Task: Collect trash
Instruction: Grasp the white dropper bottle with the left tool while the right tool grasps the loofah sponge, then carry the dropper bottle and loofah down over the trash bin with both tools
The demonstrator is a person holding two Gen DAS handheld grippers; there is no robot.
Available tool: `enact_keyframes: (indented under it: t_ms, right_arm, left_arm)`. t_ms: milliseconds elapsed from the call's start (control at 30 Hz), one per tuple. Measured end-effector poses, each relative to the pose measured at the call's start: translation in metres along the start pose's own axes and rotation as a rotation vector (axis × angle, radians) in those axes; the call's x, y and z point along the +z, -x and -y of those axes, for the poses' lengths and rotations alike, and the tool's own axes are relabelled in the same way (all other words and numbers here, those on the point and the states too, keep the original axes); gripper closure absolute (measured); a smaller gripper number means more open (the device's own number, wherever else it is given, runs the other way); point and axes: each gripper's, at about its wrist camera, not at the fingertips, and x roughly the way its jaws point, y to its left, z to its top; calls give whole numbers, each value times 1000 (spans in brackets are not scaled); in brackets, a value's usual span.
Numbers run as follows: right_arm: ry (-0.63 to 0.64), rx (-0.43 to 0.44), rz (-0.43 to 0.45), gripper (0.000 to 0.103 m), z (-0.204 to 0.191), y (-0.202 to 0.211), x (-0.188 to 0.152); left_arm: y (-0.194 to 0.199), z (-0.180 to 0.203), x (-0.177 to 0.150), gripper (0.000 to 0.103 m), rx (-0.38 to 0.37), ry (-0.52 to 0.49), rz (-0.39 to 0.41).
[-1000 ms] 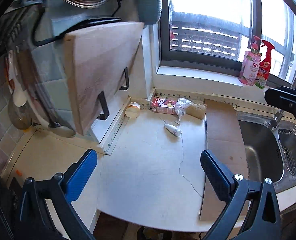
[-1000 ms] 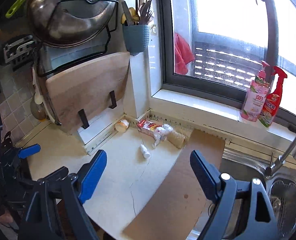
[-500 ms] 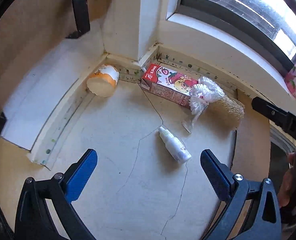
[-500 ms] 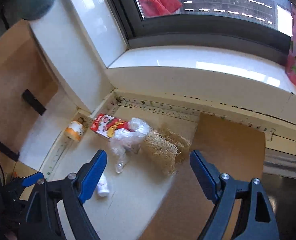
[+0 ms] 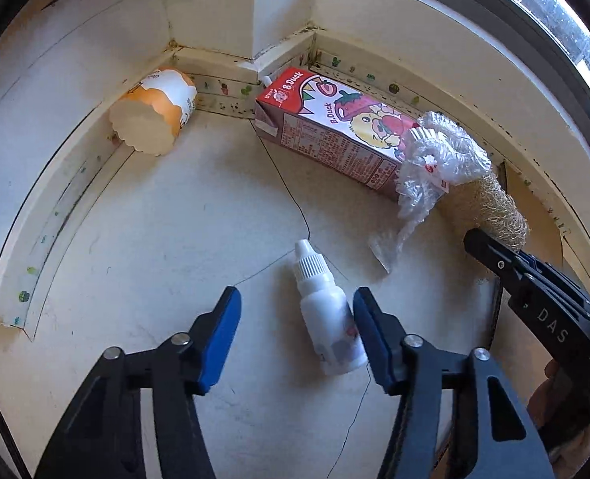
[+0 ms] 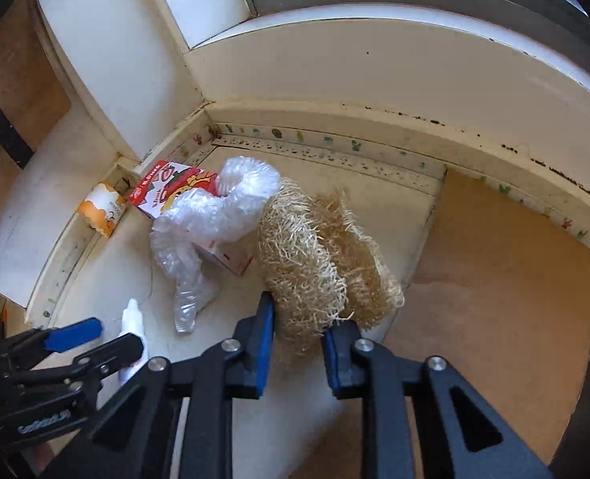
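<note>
On the cracked counter point(image 5: 175, 219), a red carton point(image 5: 326, 135) reads "B.Duck".

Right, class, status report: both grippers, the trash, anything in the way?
Left gripper just closing round bottle, not yet gripped. Right gripper just closed on scrubber. Plastic wrap touches scrubber.

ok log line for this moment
left gripper: closing around small white dropper bottle, no grip | right gripper: closing on tan fibrous loofah scrubber
</note>
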Motion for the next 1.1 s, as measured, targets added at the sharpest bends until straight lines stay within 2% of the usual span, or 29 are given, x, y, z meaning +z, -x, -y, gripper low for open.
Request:
enact_keyframes:
  t_ms: [100, 133, 367, 600, 800, 1100]
  right_arm:
    - [-23, 31, 14, 87, -1, 11, -4]
    - [-33, 42, 18, 87, -1, 16, -7]
    - [-101, 144, 30, 87, -1, 56, -33]
    - [-128, 222, 30, 87, -18, 94, -71]
    - [-119, 253, 17, 87, -48, 136, -119]
    - [-79, 216, 121, 87, -120, 228, -194]
  left_arm:
    - [-4, 2, -3, 77, -1, -9, -2]
    - [-4, 2, -4, 80, -4, -9, -2]
    - [12, -11, -19, 81, -32, 28, 20]
    - [69, -21, -57, 81, -59, -5, 81]
    - [140, -24, -113, 81, -76, -113, 157]
    - [246, -56, -227, 81, -107, -261, 269]
